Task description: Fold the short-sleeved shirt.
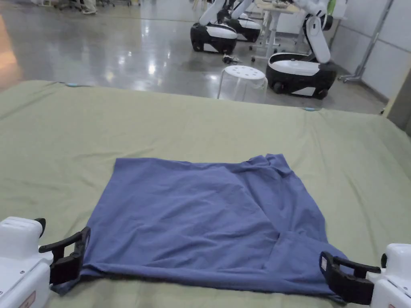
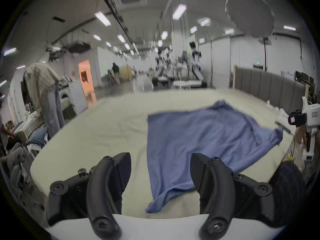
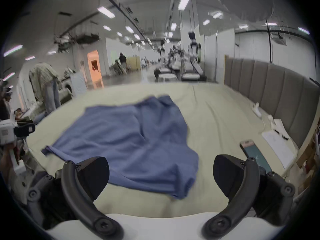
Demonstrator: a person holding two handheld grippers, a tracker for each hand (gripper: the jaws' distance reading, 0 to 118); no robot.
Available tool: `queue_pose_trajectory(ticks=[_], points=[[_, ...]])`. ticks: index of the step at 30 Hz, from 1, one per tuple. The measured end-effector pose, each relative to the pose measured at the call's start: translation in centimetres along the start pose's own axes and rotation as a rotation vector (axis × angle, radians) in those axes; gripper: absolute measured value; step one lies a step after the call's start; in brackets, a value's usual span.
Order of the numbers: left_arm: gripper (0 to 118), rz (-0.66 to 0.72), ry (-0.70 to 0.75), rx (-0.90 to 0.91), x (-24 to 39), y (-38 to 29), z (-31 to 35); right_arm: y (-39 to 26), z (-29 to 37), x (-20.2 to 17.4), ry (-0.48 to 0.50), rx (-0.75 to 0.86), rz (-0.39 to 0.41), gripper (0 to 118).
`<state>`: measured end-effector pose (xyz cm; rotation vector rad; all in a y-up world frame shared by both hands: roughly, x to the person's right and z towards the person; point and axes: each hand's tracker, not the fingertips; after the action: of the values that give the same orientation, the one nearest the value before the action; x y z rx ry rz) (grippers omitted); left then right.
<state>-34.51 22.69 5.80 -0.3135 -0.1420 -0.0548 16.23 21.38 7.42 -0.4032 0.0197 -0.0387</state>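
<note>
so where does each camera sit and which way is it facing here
Head view: above the near edge of the green-sheeted bed, looking down and across at the blue short-sleeved shirt; left gripper and right gripper show at the bottom corners.
Left gripper view: low at the shirt's near left corner, facing across the bed; its own open jaws show.
Right gripper view: low at the near right corner, facing likewise; its own open jaws show.
All three views share the shirt.

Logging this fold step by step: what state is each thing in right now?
Shirt: lying on the bed, partly folded, wrinkled, held by neither claw.
Left claw: open, at the shirt's near left corner.
Right claw: open, at the near right corner.
Bed: sheet spread, slightly creased.
Phone: flat, screen up.
</note>
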Motion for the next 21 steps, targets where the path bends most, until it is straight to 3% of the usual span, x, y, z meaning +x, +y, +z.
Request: queue_pose_trajectory(ticks=[2,3,4,5,6,7,8,12,14,16,17,21], points=[[64,0.027,0.010,0.037,1.0,0.0,1.9,0.4,1.8,-2.6,-0.028,0.125,0.007,110],[46,0.013,0.015,0.034,1.4,-0.1,2.4,0.4,2.0,-3.3,-0.015,0.141,0.011,93],[11,-0.001,0.042,0.030,1.2,-1.0,2.3,0.4,2.1,-4.2,-0.014,0.146,0.010,55],[4,-0.029,0.058,0.008,1.2,-1.2,2.2,0.2,2.0,-5.4,-0.027,0.137,0.012,1],[4,-0.042,0.095,-0.033,1.4,-1.6,2.0,0.1,1.7,-5.9,-0.036,0.132,0.013,1],[4,-0.013,-0.013,-0.079,1.2,-1.8,1.5,0.0,1.7,-6.3,-0.036,0.136,0.013,1],[4,0.012,-0.023,-0.135,0.4,-2.3,0.9,-0.1,1.5,-6.4,0.014,0.126,0.002,1],[10,-0.007,0.017,-0.301,-2.6,-4.1,-1.6,-1.0,0.6,-7.0,0.022,0.080,0.010,1],[24,-0.023,-0.043,-0.359,-3.3,-5.3,-2.9,-1.3,0.2,-7.0,0.026,0.052,0.004,1],[77,-0.048,-0.113,-0.365,-4.3,-6.3,-3.7,-1.3,0.1,-6.8,0.018,0.040,0.003,1],[81,-0.037,-0.126,-0.361,-4.3,-6.7,-4.4,-1.3,0.0,-6.6,0.011,0.035,0.002,1],[81,-0.067,-0.119,-0.421,-4.9,-7.6,-7.5,-1.1,0.0,-5.5,-0.027,0.014,0.005,1]])
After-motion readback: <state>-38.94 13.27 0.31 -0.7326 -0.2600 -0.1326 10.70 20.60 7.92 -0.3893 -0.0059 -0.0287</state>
